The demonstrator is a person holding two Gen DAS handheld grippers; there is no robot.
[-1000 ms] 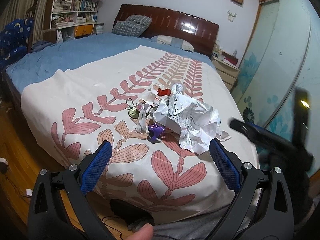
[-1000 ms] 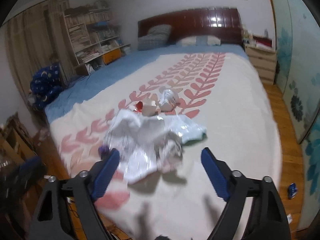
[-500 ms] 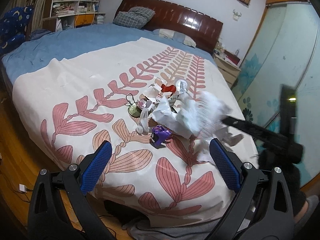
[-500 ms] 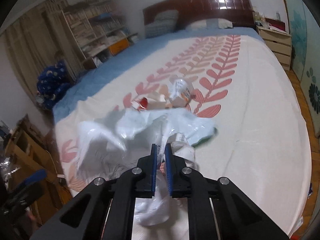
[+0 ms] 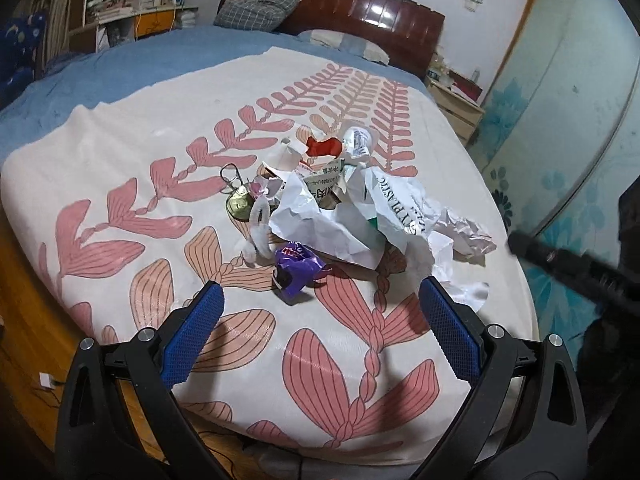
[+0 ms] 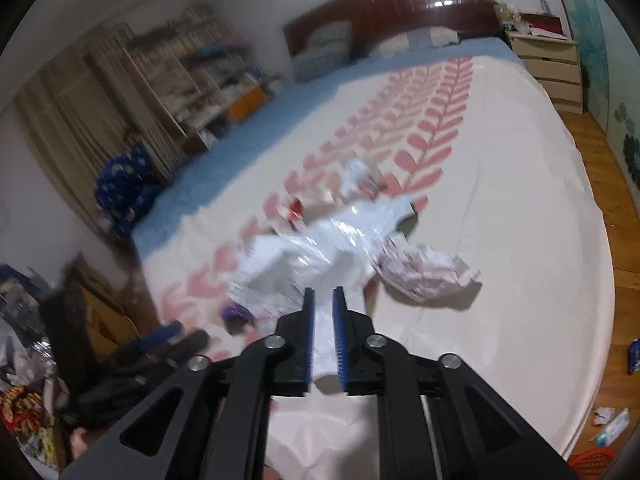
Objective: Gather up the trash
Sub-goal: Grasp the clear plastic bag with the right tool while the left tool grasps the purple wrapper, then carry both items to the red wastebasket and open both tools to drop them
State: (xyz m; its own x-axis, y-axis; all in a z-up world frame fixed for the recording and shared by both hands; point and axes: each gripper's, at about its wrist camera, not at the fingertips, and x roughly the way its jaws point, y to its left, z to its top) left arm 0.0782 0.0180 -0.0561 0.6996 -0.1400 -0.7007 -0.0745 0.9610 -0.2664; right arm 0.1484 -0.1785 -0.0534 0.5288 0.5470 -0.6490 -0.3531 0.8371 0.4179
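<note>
Trash sits heaped on the bedspread [image 5: 120,140], straight ahead of both tools. Our left gripper [image 5: 320,288] is spread wide and empty, with the purple wrapper [image 5: 298,266] just beyond its tips, probably lined up for a grab. Our right gripper [image 6: 323,294] has just been opening its jaws, now narrowly parted, with a corner of the white plastic bag [image 6: 320,256] loose between them. The bag stretches lengthwise away from those tips, slanting rightward, with crumpled paper [image 6: 424,276] beside it.
</note>
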